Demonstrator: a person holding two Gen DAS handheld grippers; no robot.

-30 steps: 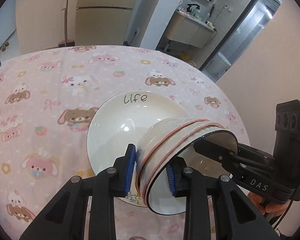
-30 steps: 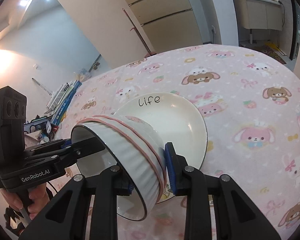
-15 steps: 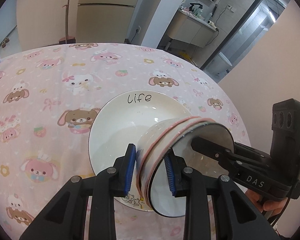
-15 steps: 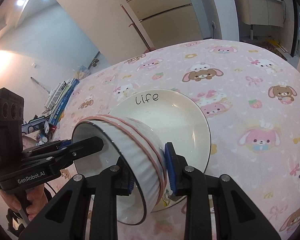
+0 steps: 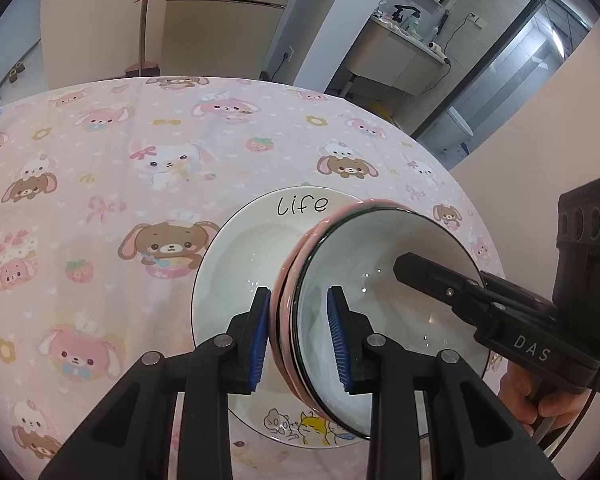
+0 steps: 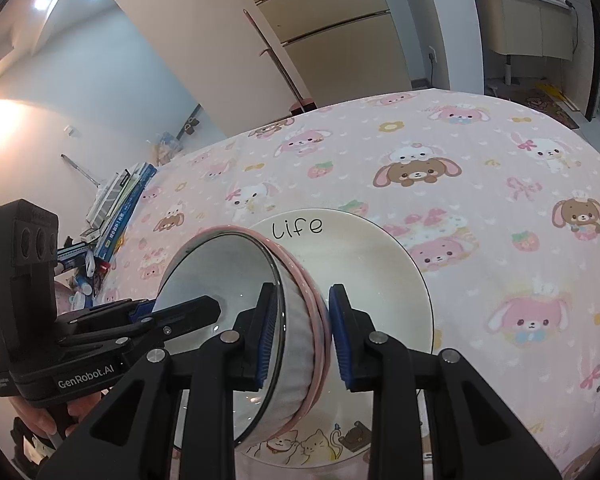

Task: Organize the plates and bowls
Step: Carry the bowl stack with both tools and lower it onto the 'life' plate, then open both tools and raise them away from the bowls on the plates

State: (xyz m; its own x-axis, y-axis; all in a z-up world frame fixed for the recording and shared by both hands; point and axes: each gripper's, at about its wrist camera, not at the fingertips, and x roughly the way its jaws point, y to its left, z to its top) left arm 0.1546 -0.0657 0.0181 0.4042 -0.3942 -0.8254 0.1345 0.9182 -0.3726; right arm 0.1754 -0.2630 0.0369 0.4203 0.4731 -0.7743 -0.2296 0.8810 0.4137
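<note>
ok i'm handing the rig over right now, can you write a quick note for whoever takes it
Left gripper: jaws shut on the near rim of the pink-rimmed bowl stack.
Right gripper: jaws shut on the opposite rim of the same stack.
Position: the stack is tilted, mouth towards the holder, above the white "life" plate on the pink cartoon tablecloth. Whether it touches the plate cannot be told.
Done: bowls nested and brought over the plate.
Left: probably level the stack, set it down in the plate, open both jaws and withdraw.
</note>
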